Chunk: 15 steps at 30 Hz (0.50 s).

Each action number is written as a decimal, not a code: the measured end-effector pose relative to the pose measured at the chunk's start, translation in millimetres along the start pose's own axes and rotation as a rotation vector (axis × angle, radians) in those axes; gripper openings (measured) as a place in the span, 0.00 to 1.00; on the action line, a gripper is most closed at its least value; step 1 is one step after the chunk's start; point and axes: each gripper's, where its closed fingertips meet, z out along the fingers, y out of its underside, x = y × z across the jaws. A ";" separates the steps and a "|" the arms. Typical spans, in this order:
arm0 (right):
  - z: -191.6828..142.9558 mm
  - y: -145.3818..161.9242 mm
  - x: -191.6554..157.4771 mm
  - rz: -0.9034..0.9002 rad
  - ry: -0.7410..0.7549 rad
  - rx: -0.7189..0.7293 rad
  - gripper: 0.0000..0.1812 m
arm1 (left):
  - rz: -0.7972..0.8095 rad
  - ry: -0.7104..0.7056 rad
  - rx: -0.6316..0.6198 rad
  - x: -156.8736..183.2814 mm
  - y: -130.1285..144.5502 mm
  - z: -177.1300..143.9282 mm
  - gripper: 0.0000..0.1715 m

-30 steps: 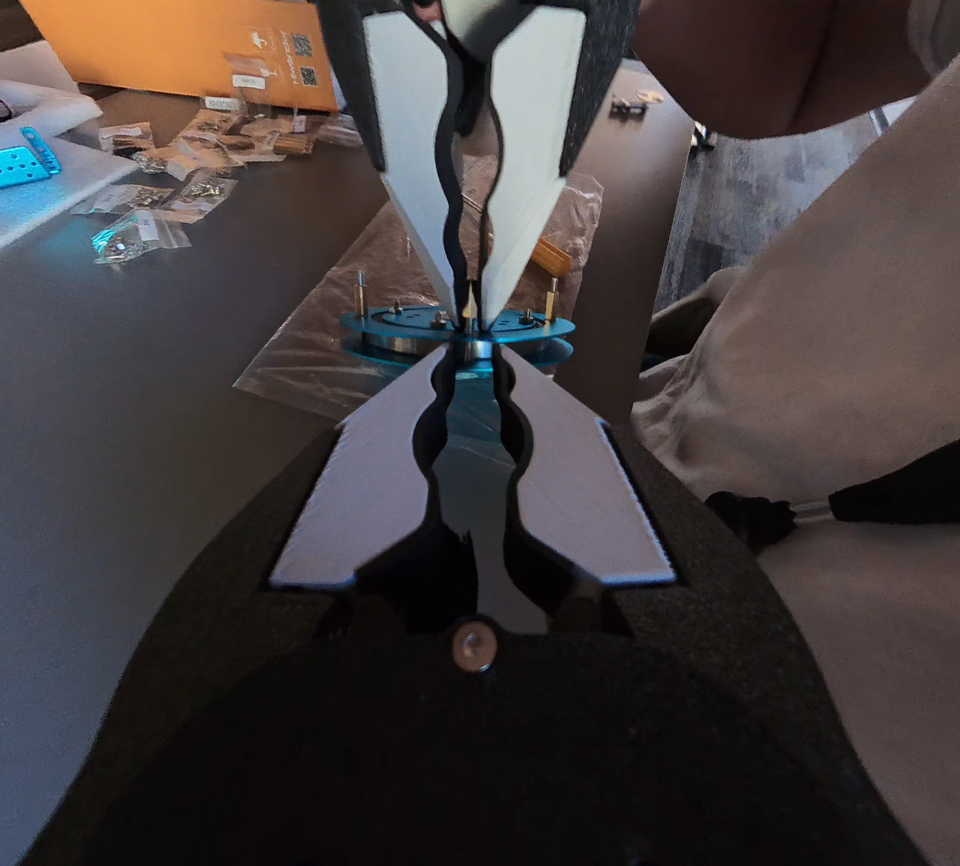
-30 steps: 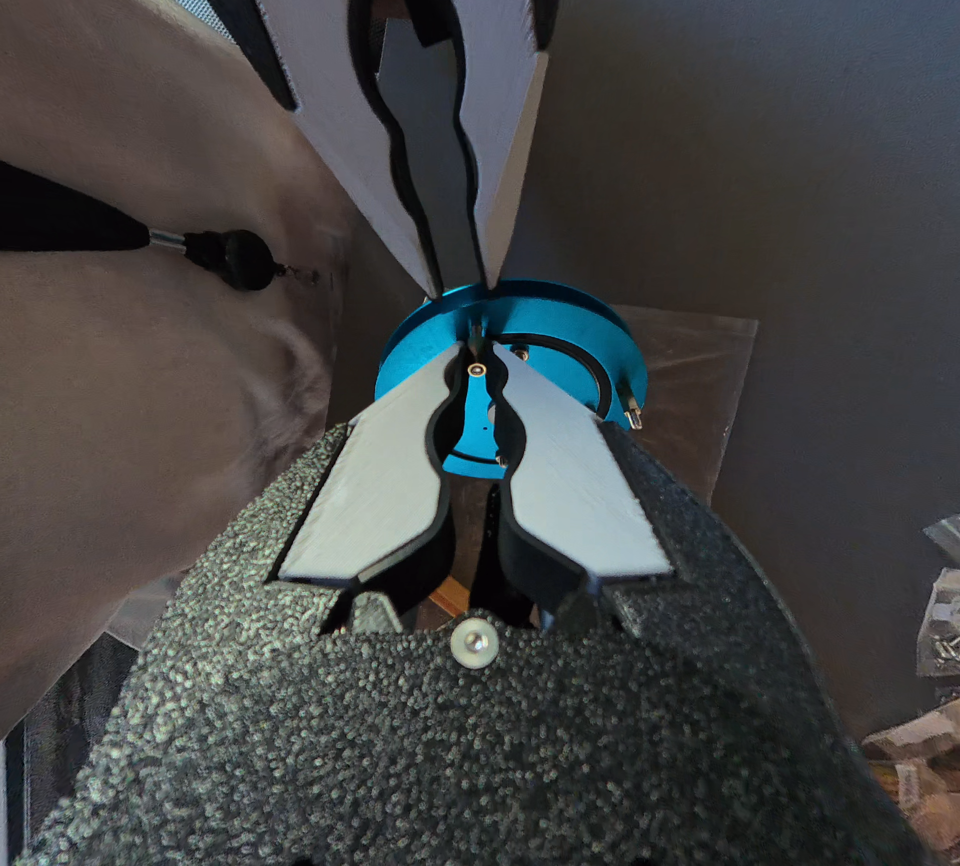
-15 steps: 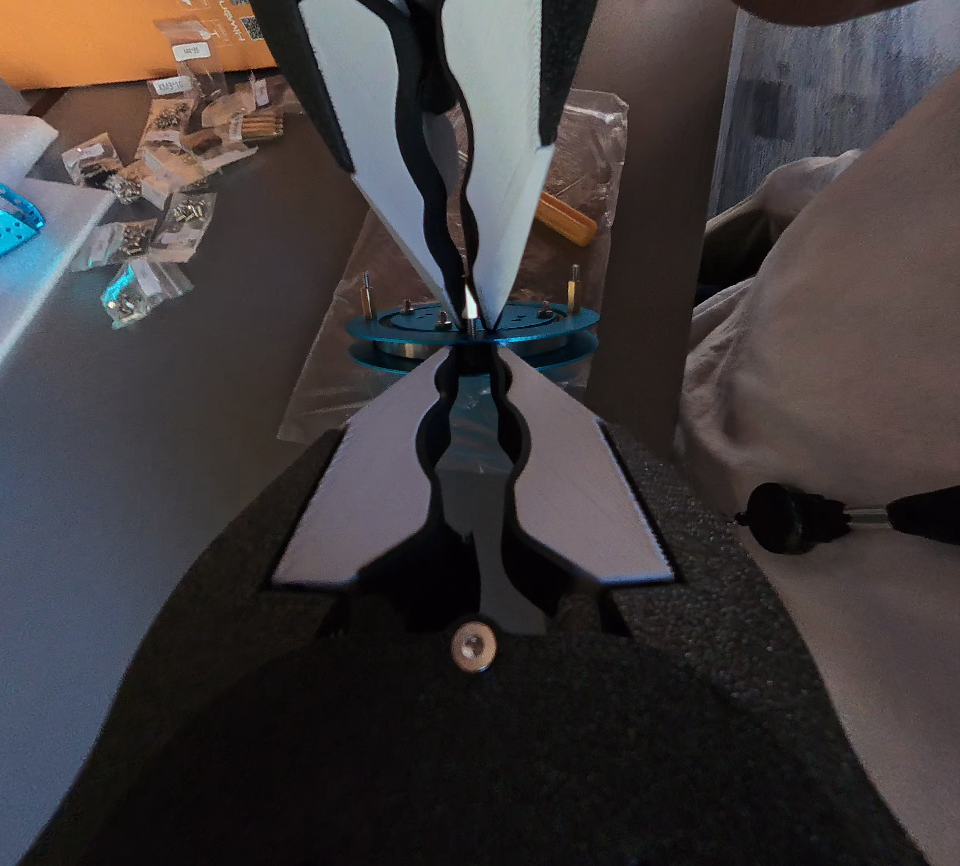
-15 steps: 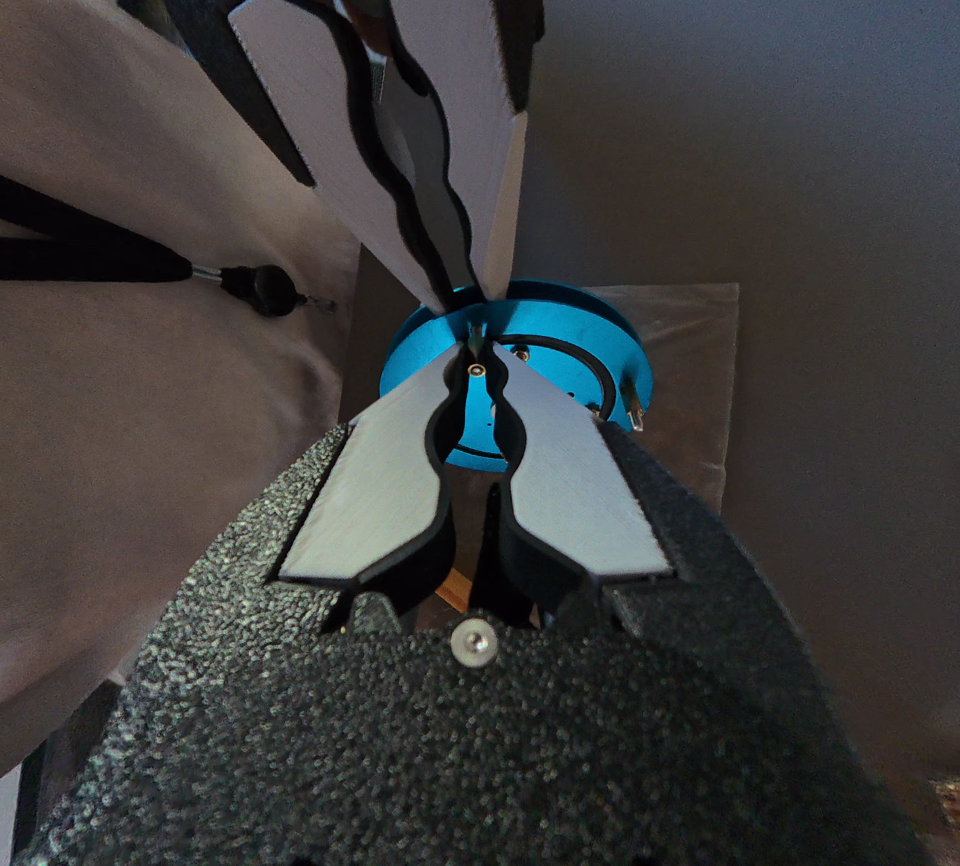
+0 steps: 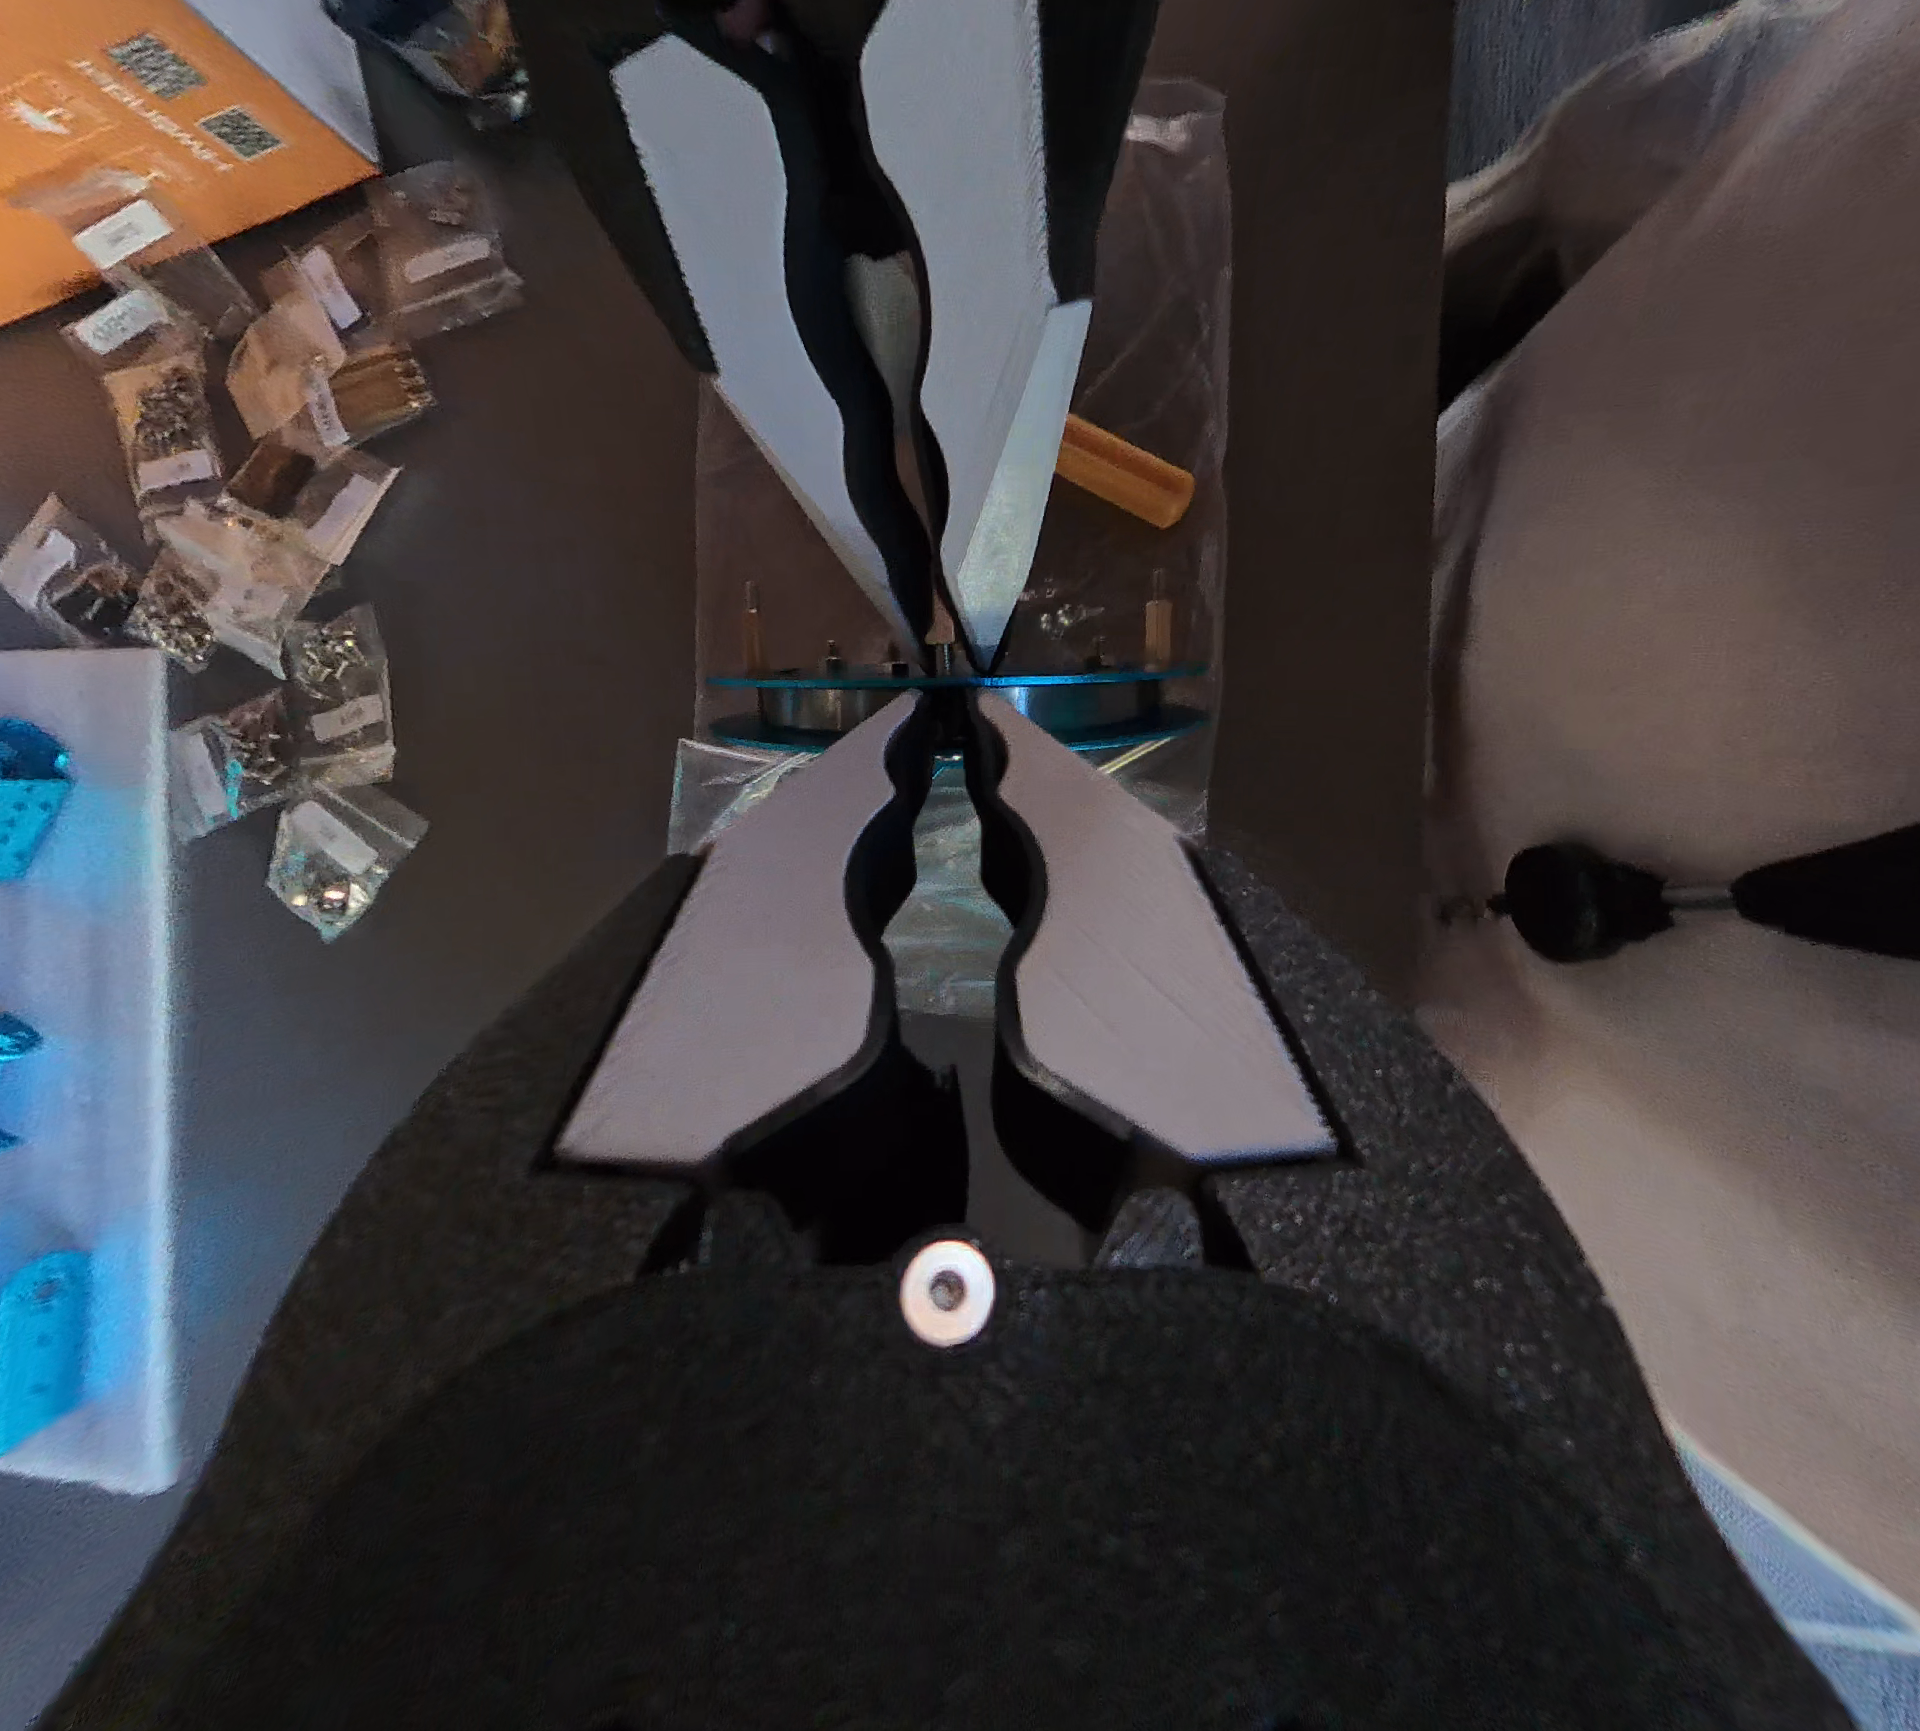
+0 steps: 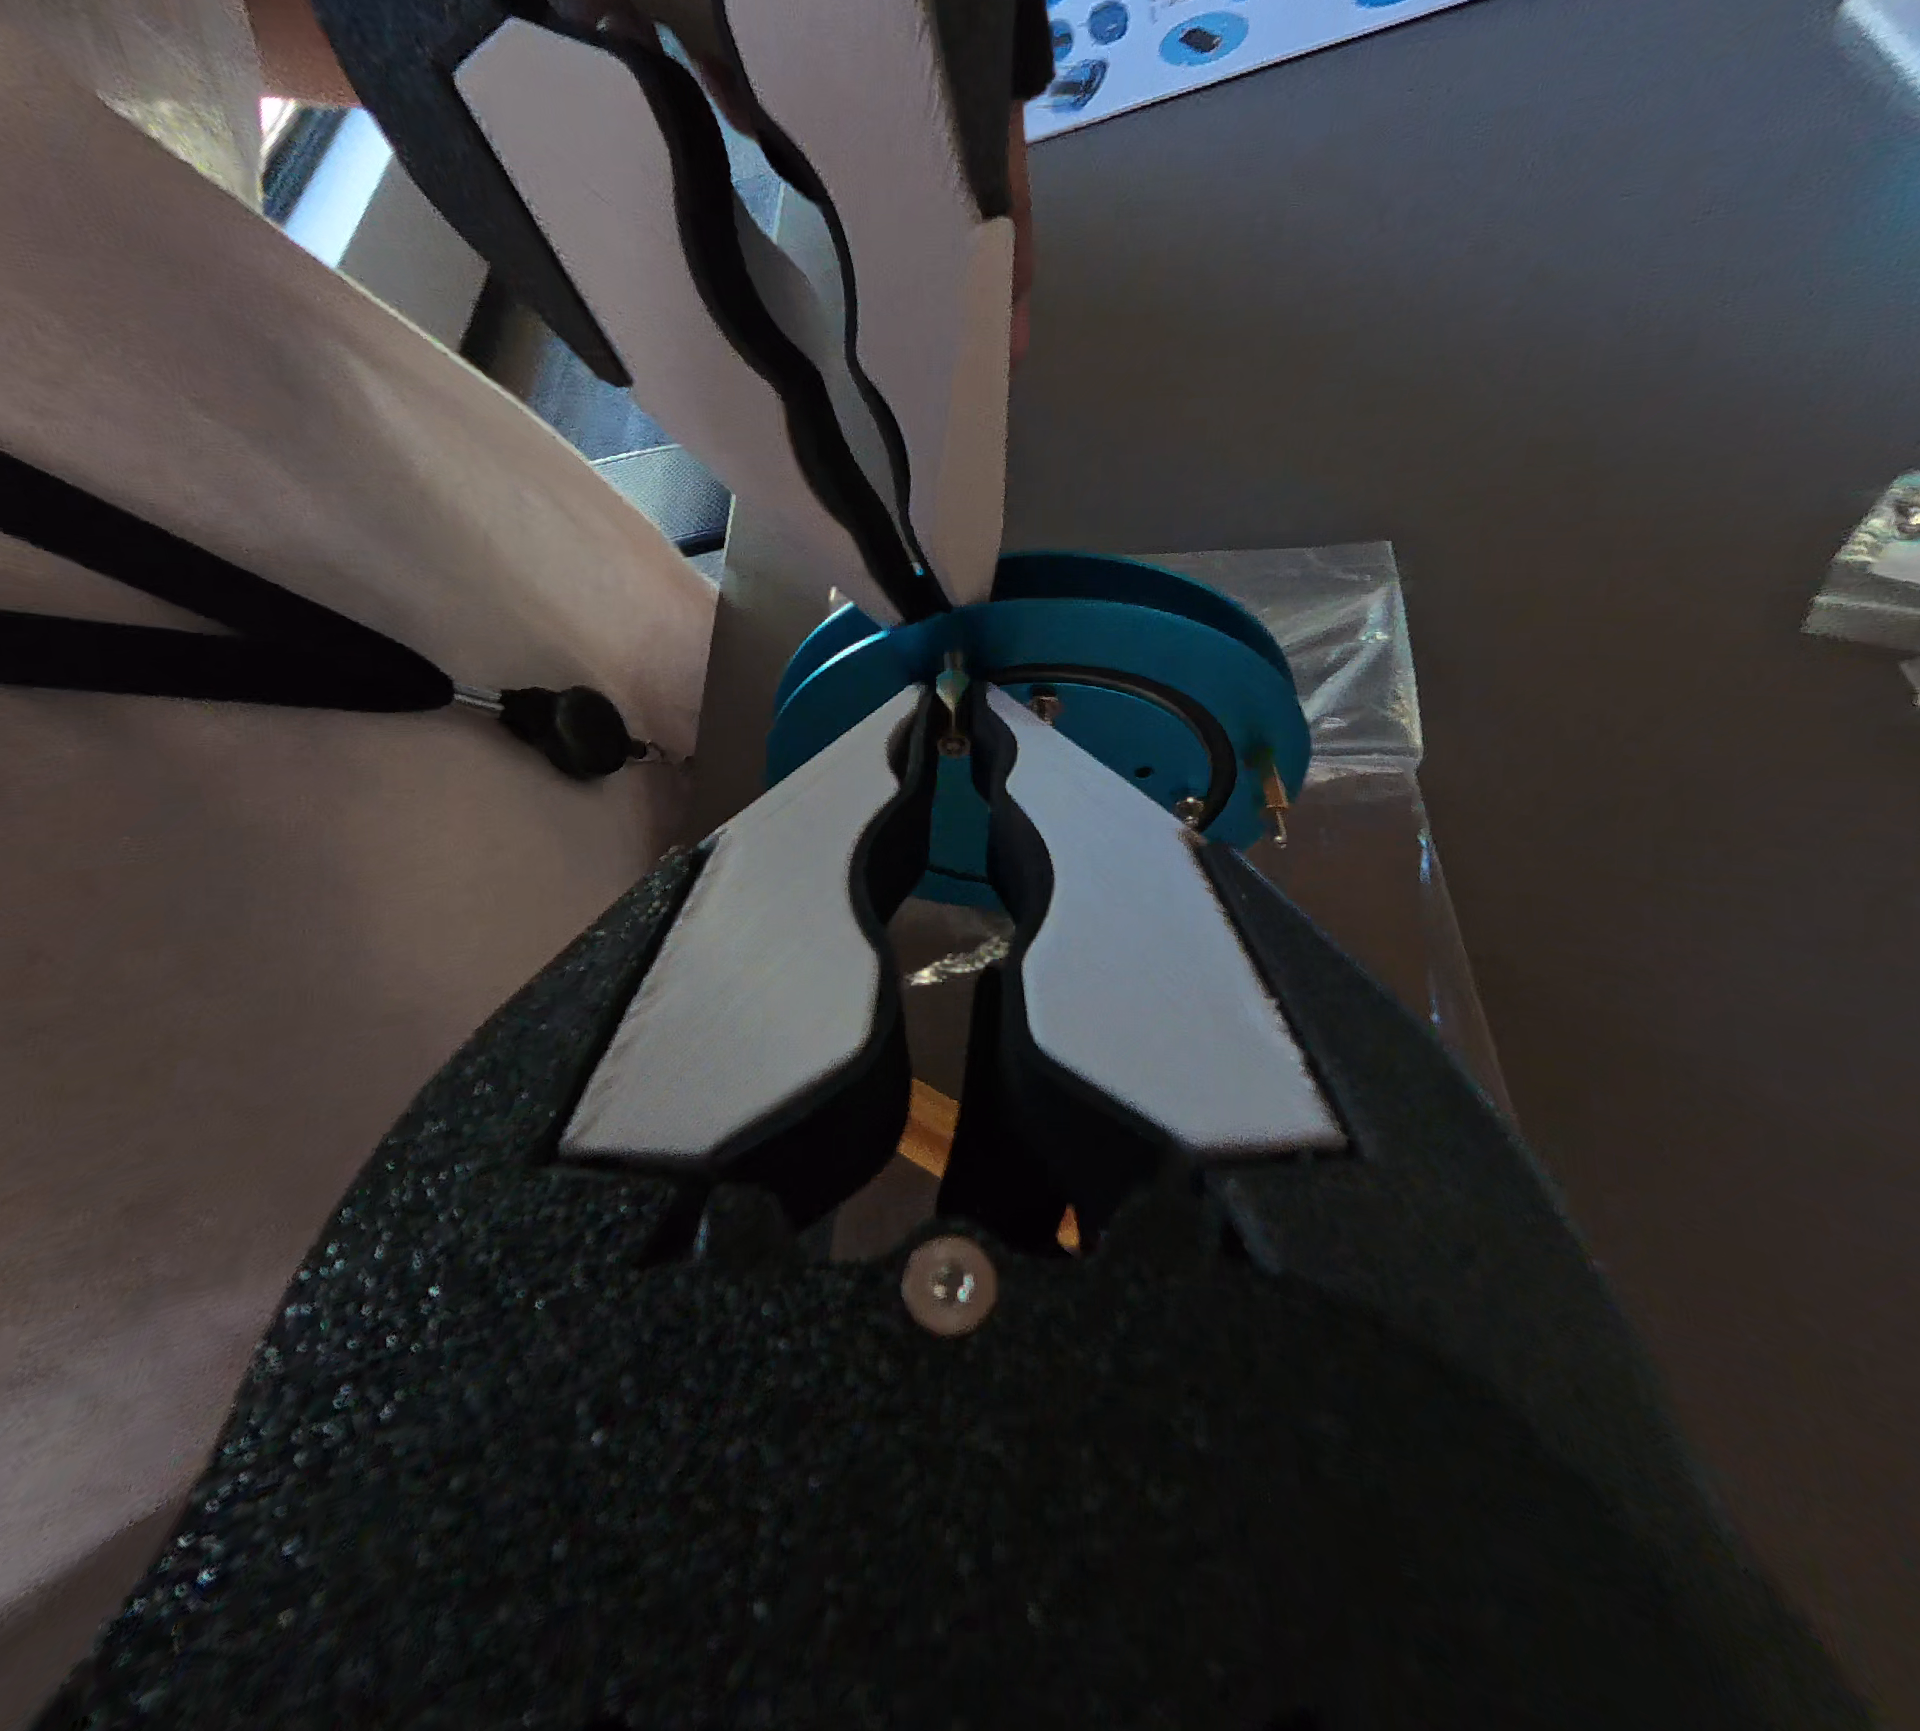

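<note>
opposed close wrist views, shared blue disc [image 5: 1091, 676]

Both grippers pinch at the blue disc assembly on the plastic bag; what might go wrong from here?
The right gripper grips a small brass standoff only at its tips; it may slip out. The blue disc assembly rests on a clear plastic bag and may slide. The left gripper crowds the same spot, so fingertips may collide.
</note>
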 end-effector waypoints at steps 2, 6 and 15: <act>-3.5 1.8 1.5 -0.017 0.029 0.021 0.02 | 0.050 0.018 -0.072 -1.2 -2.9 2.3 0.02; -9.9 5.4 6.5 -0.027 0.084 0.039 0.02 | 0.051 0.048 -0.128 -4.8 -8.7 6.8 0.02; -33.4 0.7 5.4 -0.203 0.272 0.136 0.06 | 0.047 0.057 -0.141 -9.0 -13.2 10.7 0.02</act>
